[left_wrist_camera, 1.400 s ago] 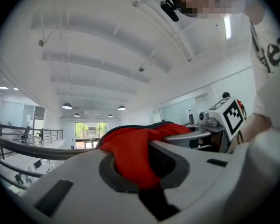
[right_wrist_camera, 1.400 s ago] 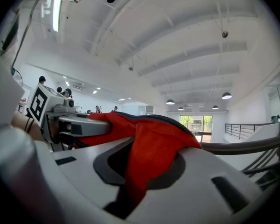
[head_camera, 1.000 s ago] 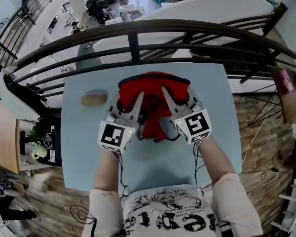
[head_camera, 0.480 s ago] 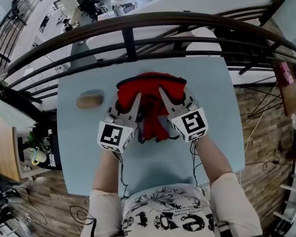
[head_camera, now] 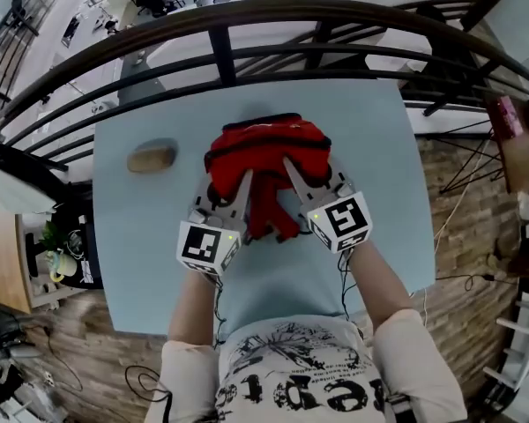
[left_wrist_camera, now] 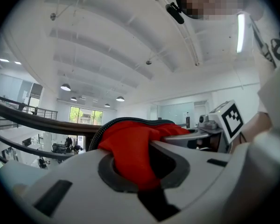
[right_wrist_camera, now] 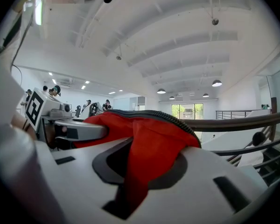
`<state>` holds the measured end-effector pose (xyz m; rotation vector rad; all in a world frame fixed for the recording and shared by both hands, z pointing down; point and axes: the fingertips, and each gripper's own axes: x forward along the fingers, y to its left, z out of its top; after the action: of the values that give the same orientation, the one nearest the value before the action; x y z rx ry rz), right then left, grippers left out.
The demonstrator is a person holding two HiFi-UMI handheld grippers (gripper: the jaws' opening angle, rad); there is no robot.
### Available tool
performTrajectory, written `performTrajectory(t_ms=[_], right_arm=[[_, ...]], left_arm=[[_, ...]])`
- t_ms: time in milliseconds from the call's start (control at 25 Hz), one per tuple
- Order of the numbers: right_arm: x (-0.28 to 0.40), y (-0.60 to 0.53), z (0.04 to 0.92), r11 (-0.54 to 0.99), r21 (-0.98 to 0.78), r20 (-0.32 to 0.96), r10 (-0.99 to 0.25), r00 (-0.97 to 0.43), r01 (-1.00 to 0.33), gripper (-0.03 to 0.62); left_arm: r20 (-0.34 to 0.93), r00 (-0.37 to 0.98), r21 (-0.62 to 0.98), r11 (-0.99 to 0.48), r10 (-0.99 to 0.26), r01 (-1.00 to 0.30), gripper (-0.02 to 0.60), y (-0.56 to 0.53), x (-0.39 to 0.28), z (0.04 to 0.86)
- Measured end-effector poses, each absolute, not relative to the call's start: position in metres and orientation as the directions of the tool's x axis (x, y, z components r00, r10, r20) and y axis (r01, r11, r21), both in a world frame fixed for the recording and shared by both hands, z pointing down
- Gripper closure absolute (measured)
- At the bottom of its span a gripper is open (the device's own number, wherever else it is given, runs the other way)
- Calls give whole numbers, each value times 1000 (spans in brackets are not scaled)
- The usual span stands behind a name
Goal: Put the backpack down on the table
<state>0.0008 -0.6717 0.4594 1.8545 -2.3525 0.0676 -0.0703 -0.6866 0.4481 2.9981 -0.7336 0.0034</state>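
A pale blue square surface (head_camera: 361,157) fills the middle of the head view, directly below my two arms. The red backpack (head_camera: 264,144) sits over its far half, closer to the far edge than to me. The bag's long axis runs left to right across my body, and its dark zipped top edge faces up.

The backpack lies straight ahead of both claws, and neither hand is nearer than the other. My left claw (head_camera: 234,183) grips the bag's left side and my right claw (head_camera: 304,170) grips its right side. Both point roughly level, away from me. In the left gripper view, a fold of red fabric is pinched between the nearly closed jaws. The right gripper view shows the same, a red fold clamped between jaws that stand a little wider.

Red straps hang from the bag towards me, between the two claws. From above, I cannot be sure whether the bag's base already touches the surface or hangs just over it. I judge the coming move to be straight down, with the surface right beneath the bag.

A small brown rounded lump (head_camera: 152,159) lies on the surface to the left, well apart from the bag.
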Motion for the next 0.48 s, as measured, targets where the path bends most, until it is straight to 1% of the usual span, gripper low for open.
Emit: performTrajectory(t_ms=[360, 480], right_arm=[[-9, -616, 494, 258, -45, 191, -946, -261, -965, 519], [-17, -596, 508, 258, -53, 210, -942, -263, -965, 511]], left_arm=[[54, 875, 114, -867, -482, -485, 543, -633, -84, 482], [73, 870, 130, -860, -488, -493, 543, -613, -93, 496]])
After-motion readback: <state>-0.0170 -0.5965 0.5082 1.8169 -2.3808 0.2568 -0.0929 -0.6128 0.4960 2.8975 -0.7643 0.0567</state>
